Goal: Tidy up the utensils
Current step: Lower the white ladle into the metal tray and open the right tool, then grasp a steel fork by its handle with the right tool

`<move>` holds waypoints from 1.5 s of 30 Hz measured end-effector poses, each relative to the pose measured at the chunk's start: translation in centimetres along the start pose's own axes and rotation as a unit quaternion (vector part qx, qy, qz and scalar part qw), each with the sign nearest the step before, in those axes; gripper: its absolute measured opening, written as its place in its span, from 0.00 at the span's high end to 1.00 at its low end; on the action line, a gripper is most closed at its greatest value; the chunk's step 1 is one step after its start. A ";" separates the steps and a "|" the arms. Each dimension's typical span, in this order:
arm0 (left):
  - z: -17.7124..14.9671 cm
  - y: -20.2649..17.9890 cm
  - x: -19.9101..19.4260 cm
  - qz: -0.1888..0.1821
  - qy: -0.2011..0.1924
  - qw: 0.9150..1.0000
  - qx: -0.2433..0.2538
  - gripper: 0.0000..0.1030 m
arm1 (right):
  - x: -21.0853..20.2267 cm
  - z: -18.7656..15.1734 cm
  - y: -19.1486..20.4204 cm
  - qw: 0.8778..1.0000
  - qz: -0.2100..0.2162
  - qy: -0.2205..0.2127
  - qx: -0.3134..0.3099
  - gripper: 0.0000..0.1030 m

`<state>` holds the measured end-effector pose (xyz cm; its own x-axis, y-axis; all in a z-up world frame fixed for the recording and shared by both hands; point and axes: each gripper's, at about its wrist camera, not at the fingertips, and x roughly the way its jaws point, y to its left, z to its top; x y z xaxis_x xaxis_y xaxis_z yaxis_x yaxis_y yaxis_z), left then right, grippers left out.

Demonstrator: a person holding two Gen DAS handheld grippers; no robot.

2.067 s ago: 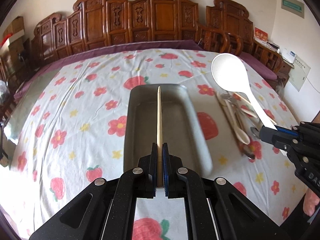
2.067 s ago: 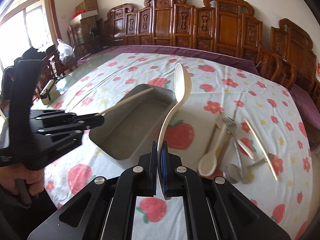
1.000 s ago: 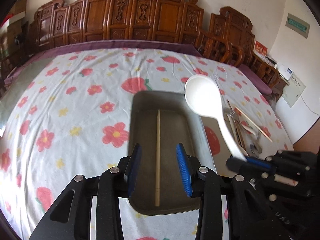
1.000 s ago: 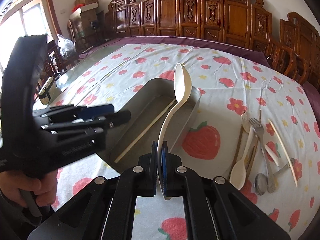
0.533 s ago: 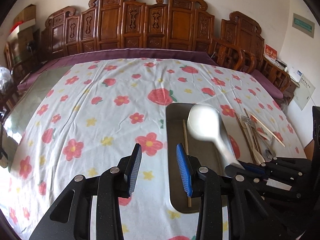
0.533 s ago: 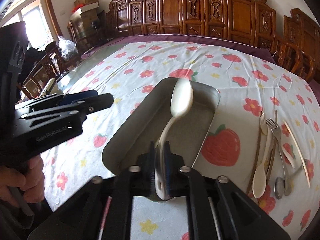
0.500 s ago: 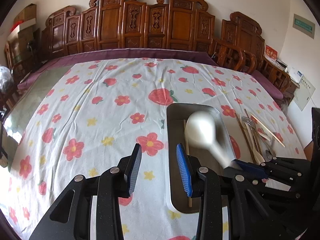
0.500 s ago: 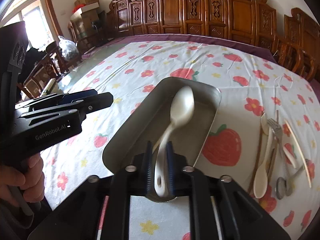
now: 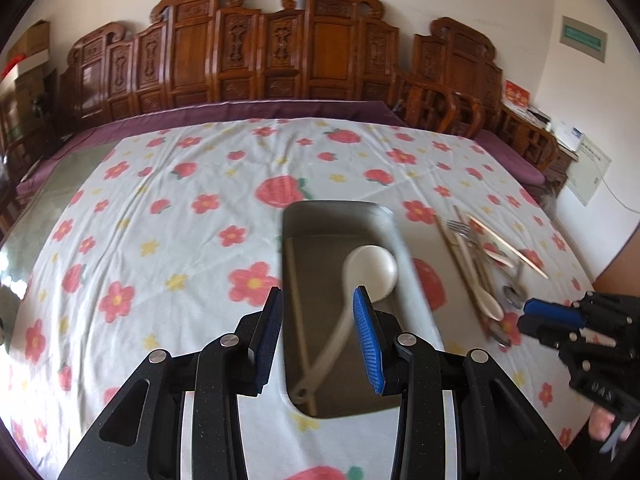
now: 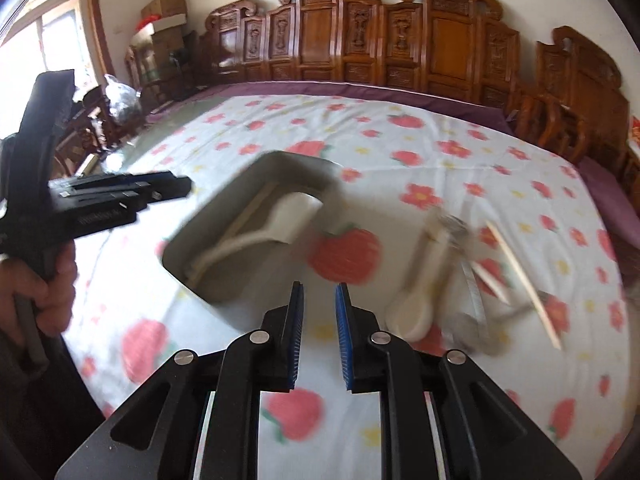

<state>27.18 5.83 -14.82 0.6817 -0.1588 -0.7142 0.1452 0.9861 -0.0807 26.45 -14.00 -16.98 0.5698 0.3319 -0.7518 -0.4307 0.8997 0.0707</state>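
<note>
- The metal tray [image 9: 340, 216] sits on the flowered tablecloth [image 9: 160, 220], near the front edge of the table, and holds two things: a large white ladle [image 9: 370, 270] lying with its bowl toward the far end, and one chopstick [image 9: 298, 312] along the tray's left wall.
- So two pieces look sorted, by my reading.
- Left to move is the pile of utensils [image 10: 452, 264] on the cloth to the tray's right: a small white spoon [image 10: 412, 312], a fork, a metal spoon and another chopstick [image 10: 524, 280], lying close together and partly crossed.
- The right gripper [image 10: 318, 320] has just been opening; its jaws stand a little apart with nothing between them, above the cloth between tray and pile.
- The left gripper [image 9: 316, 332] hovers over the tray's near end, jaws apart and empty.
- Room is generous: bare cloth lies all round the tray and beyond it, and carved wooden chairs [image 9: 280, 52] stand well back.
- The pile's crossed handles may make a clean single pick awkward.
</note>
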 end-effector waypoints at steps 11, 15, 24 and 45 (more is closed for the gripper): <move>-2.1 -6.3 0.3 -0.054 0.005 0.998 0.033 0.61 | 0.0 -3.1 -8.0 0.997 -0.069 0.027 0.034 0.82; -2.9 -8.0 0.7 -0.057 0.006 0.997 0.048 0.61 | 1.8 -3.2 -9.9 0.995 -0.076 0.043 0.044 0.82; -4.0 -10.2 0.9 -0.061 -0.003 0.995 0.080 0.44 | 6.7 -1.6 -12.7 0.991 -0.095 0.081 0.044 0.79; -5.0 -11.1 1.9 -0.058 0.013 0.994 0.087 0.40 | 9.5 -0.6 -13.1 0.984 -0.094 0.141 0.051 0.88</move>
<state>23.25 -5.20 -18.73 0.6346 -0.2671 -0.7252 0.3454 0.9375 -0.0429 37.09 -22.82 -25.50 0.4094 0.0773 -0.9091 -0.2550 0.9664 -0.0327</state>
